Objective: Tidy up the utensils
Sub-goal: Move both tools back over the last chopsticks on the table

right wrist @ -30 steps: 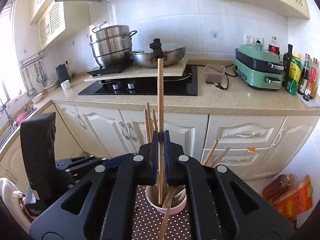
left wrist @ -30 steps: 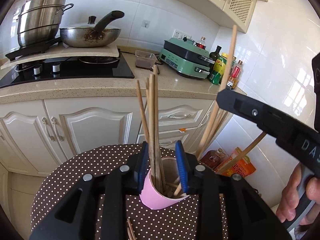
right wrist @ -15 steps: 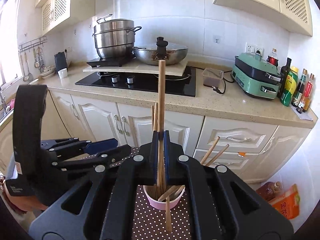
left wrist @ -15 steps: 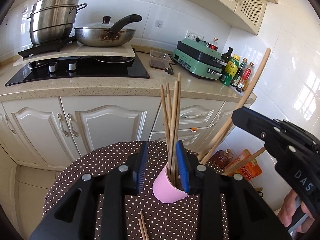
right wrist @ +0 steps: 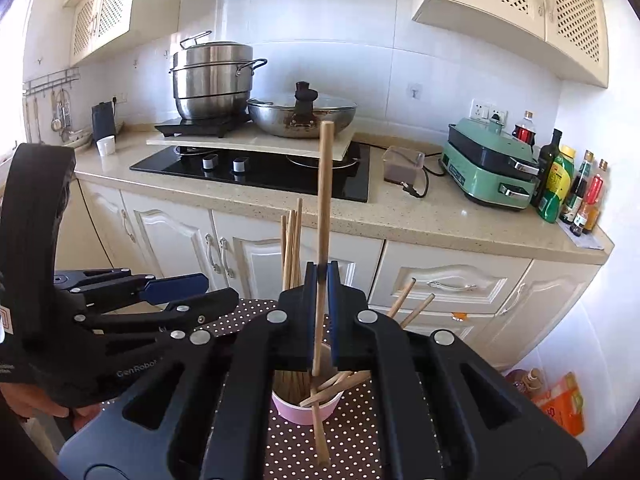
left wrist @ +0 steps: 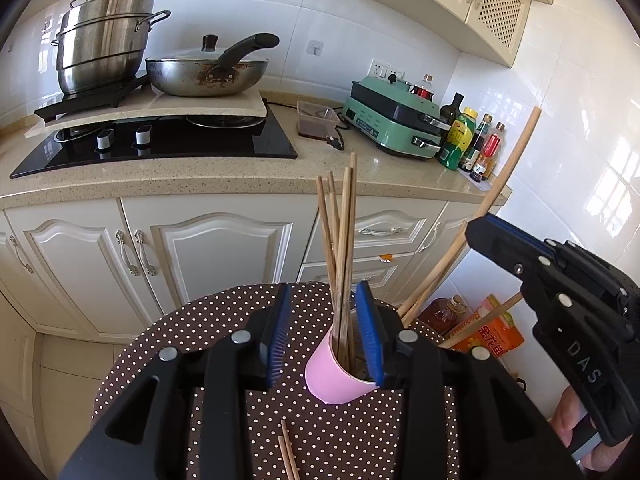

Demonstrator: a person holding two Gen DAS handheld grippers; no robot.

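On round brown counter (left wrist: 208, 332) with white polka dots: pink cylindrical cup (left wrist: 334, 380), tilted, holding bundle of thin wooden chopsticks (left wrist: 340, 248). Left gripper (left wrist: 325, 336) fingers spread wide either side of cup, gripping nothing; "GenRobot" printed on its body in right wrist view. Right gripper (right wrist: 320, 280) fingers closed tight on one long wooden chopstick (right wrist: 323, 200), held upright above cup, lower tip inside rim; "DAS" lettered on its side. Two loose wooden chopsticks (left wrist: 288, 456) lying flat on cloth near cup. Behind, on stone worktop: green electric grill (right wrist: 492, 172), steel stacked steamer pot (right wrist: 212, 80), lidded wok (right wrist: 302, 114), condiment bottles (right wrist: 568, 188) with unreadable labels.
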